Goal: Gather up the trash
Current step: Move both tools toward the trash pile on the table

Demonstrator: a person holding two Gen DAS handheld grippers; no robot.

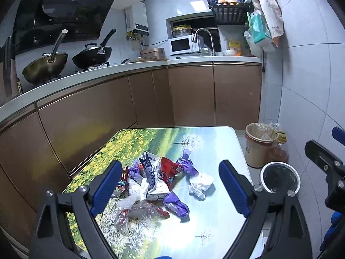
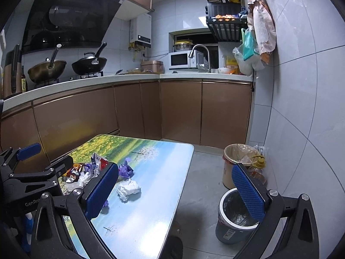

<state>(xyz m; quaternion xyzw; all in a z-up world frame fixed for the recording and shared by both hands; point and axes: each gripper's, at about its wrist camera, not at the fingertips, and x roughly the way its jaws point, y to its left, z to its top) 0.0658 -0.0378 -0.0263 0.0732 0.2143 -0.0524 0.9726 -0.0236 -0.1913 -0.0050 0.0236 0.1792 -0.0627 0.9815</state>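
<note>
**Both claws spread, trash waiting on the table**

Left wrist view: I hold my left gripper (image 1: 170, 188) above the table (image 1: 215, 226), jaws wide apart and empty, framing the trash pile (image 1: 155, 183) so I can drop onto any piece.

Right wrist view: my right gripper (image 2: 175, 191) is also spread and empty, hanging between the crumpled tissue (image 2: 128, 189) and the grey bin (image 2: 235, 215) on the floor beside the table, probably the drop point.
</note>
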